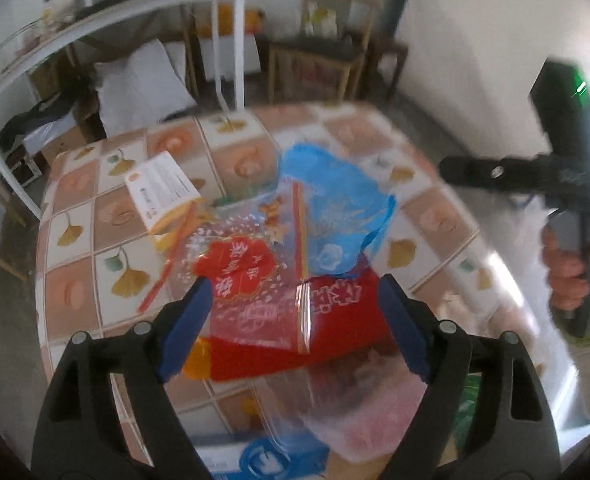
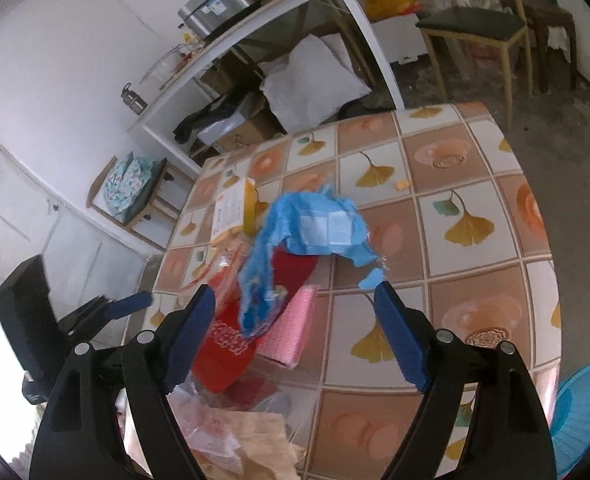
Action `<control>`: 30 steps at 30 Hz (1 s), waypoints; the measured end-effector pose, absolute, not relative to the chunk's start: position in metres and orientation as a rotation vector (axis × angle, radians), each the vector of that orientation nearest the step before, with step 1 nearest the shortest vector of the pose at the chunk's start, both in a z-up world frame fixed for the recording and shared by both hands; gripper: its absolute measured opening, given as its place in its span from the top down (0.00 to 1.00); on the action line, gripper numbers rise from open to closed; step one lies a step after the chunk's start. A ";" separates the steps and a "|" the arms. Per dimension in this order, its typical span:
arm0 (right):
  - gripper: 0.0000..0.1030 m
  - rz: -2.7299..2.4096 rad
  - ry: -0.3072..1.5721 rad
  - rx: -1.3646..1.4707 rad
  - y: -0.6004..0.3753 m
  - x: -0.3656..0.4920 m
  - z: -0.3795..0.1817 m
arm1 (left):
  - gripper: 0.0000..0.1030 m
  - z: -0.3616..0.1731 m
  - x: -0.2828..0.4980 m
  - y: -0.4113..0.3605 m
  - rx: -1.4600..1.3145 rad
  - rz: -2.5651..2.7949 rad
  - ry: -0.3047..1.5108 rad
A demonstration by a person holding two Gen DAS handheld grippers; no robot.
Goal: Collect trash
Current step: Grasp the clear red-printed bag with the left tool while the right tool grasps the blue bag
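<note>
A pile of trash lies on the tiled-pattern table [image 2: 467, 168]. In it are a crumpled blue wrapper [image 2: 315, 224], a red packet [image 2: 227, 344], a pink packet [image 2: 291, 328], a white and yellow carton [image 2: 235, 208] and brown paper [image 2: 255, 440]. My right gripper [image 2: 295, 290] hangs open over the pile; a blue wrapper tail sits between its fingers, clear of the pads. My left gripper [image 1: 295, 282] is open above a clear bag with red print [image 1: 239, 276], the red packet [image 1: 343, 316] and the blue wrapper [image 1: 335, 216]. Its pads touch nothing.
A blue mesh basket [image 2: 583, 412] stands off the table's near right corner. A hand [image 1: 571, 272] holds the other gripper's black body [image 1: 567, 152] at the right. A blue and white box [image 1: 263, 456] lies at the near edge. Chairs [image 2: 475, 28] and a white shelf [image 2: 359, 20] stand beyond.
</note>
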State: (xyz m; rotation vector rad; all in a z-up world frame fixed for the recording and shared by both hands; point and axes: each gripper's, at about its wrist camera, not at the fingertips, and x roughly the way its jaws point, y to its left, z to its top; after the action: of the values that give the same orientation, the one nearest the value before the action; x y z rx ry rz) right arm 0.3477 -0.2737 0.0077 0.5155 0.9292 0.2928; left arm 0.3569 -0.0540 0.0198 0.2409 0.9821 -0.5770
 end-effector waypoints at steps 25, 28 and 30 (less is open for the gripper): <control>0.13 0.375 0.989 0.605 -0.270 0.406 -0.013 | 0.95 -0.006 0.369 -0.049 0.375 -0.401 0.974; 0.09 0.390 0.975 0.570 -0.263 0.423 -0.011 | 0.96 -0.002 0.368 -0.040 0.334 -0.402 0.965; 0.06 0.431 0.976 0.526 -0.255 0.435 -0.012 | 0.96 -0.002 0.366 -0.037 0.317 -0.400 0.962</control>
State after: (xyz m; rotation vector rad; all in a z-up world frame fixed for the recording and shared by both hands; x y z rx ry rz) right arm 0.4347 -0.2547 -0.0124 0.5264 0.9765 0.4313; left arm 0.3662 -0.0371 -0.0018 0.3172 0.9624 -0.4001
